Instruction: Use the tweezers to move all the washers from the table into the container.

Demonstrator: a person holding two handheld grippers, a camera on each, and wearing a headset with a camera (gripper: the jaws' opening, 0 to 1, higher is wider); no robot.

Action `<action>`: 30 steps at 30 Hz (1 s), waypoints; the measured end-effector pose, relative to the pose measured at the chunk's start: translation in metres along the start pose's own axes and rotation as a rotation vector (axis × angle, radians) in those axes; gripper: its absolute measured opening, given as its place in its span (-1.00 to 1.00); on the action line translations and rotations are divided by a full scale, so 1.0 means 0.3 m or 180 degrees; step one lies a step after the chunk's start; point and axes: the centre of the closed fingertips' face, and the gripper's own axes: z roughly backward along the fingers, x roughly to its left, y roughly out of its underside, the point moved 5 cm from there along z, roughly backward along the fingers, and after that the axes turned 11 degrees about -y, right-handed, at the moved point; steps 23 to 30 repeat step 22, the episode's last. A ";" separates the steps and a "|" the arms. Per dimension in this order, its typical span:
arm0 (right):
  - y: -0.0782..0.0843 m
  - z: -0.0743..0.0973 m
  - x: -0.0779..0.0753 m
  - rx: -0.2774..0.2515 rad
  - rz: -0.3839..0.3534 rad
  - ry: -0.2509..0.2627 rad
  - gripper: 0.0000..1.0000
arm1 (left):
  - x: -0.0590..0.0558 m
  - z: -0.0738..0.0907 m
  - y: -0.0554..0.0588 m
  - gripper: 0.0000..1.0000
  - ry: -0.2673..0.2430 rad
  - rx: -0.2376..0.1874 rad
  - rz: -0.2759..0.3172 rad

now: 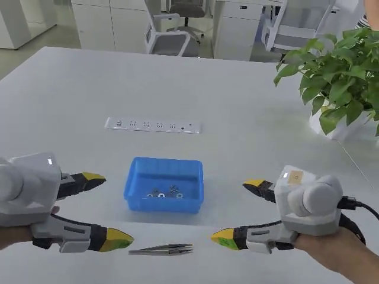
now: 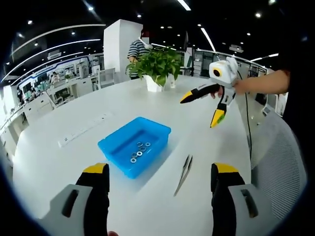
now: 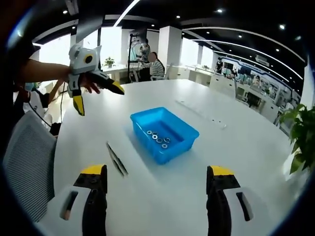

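Where the head view centres, about six steel washers [image 1: 166,193] lie clustered on the floor of one blue plastic container [image 1: 163,205], too close together for a sure count. One pair of tweezers [image 1: 161,250] lies flat on the white table [image 1: 71,94] just below the container, at bottom centre. The left gripper [image 1: 117,208] at lower left and the right gripper [image 1: 228,210] at lower right each have yellow-tipped jaws spread wide, grasping nothing. One white power strip [image 1: 153,125] sits above the container, its markings too small to read. One potted plant [image 1: 337,77] stands at upper right.
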 end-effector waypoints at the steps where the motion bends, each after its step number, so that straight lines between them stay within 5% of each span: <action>1: 0.004 0.003 0.001 0.0004 -0.0006 0.0011 0.70 | -0.004 0.000 0.000 0.84 -0.0023 -0.0011 0.0017; 13: 0.018 0.027 0.050 0.0011 -0.0060 0.0161 0.95 | -0.066 0.012 0.010 0.98 -0.0201 -0.0071 0.0078; 30: 0.022 0.033 0.058 0.0026 -0.0056 0.0192 1.00 | -0.060 0.023 0.007 0.99 -0.0226 -0.0071 0.0016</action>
